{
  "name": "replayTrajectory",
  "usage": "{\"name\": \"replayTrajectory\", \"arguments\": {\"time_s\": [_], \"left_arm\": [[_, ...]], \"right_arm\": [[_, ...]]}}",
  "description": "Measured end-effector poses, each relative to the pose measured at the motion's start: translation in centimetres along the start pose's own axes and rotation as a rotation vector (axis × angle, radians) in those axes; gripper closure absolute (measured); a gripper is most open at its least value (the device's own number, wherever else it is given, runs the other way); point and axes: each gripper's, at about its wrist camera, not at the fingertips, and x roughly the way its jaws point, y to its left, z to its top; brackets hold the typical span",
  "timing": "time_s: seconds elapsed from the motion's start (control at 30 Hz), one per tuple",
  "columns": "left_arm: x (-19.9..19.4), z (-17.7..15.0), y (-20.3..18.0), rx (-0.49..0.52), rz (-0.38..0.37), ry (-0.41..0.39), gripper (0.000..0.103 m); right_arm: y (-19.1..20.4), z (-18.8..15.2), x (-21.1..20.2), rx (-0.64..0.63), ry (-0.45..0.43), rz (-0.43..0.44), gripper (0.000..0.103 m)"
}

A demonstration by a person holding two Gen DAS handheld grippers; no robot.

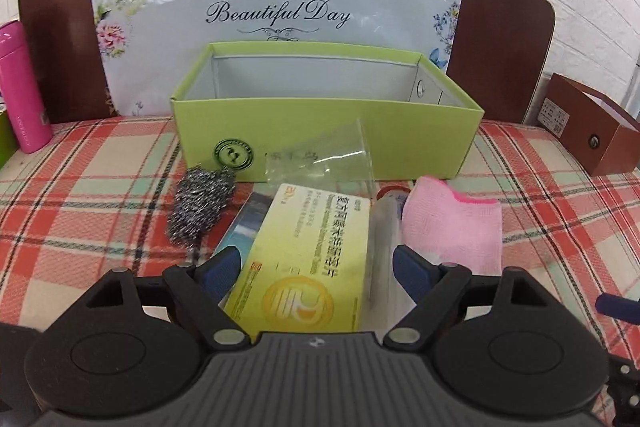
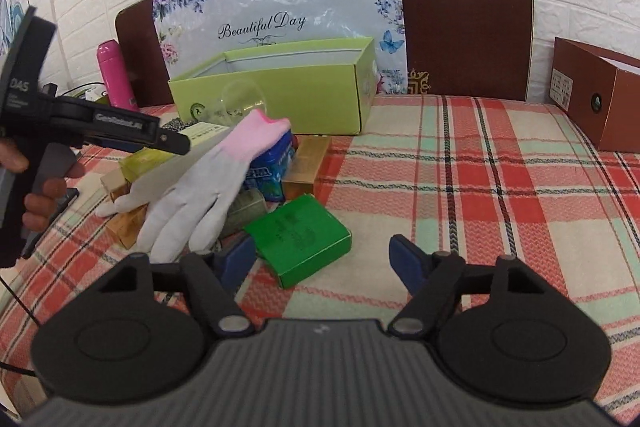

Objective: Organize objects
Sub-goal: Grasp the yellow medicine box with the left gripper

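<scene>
An open light-green box (image 1: 320,115) stands on the plaid cloth, with a clear plastic cup (image 1: 340,155) lying against its front. My left gripper (image 1: 318,267) is open, and a yellow medicine box (image 1: 304,255) lies between its fingers without being pressed. A steel scourer (image 1: 200,207) sits to its left and a glove's pink cuff (image 1: 452,223) to its right. My right gripper (image 2: 322,261) is open just in front of a small dark-green box (image 2: 300,239). The white glove (image 2: 200,195) drapes over a pile holding a blue tin (image 2: 272,163) and a gold box (image 2: 306,167). The left gripper (image 2: 176,143) reaches over that pile.
A pink bottle (image 1: 22,91) stands at the far left and a brown box (image 2: 600,99) at the right edge. A floral board (image 1: 280,7) leans on the headboard behind the light-green box (image 2: 280,95). Plaid cloth (image 2: 480,187) stretches to the right.
</scene>
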Motion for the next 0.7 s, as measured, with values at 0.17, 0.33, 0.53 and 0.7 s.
{"name": "replayTrajectory", "arguments": {"time_s": [0.17,0.33,0.53,0.7], "left_arm": [[-0.7,0.1,0.1,0.023,-0.024,-0.001,0.05],[-1.3,-0.5,0.8,0.0,-0.057,0.008,0.048],[0.0,0.0,-1.5,0.065,-0.002,0.009,0.03],[2.5,-0.2,-1.8,0.085,0.041,0.053,0.029]], "right_arm": [[0.0,0.0,1.9,-0.032,0.036,0.007,0.032],[0.4,-0.1,4.1,-0.108,0.054,0.017,0.032],[0.4,0.3,4.4,-0.105,0.047,0.014,0.031],[-0.3,0.0,4.3,-0.063,0.056,0.027,0.028]]}}
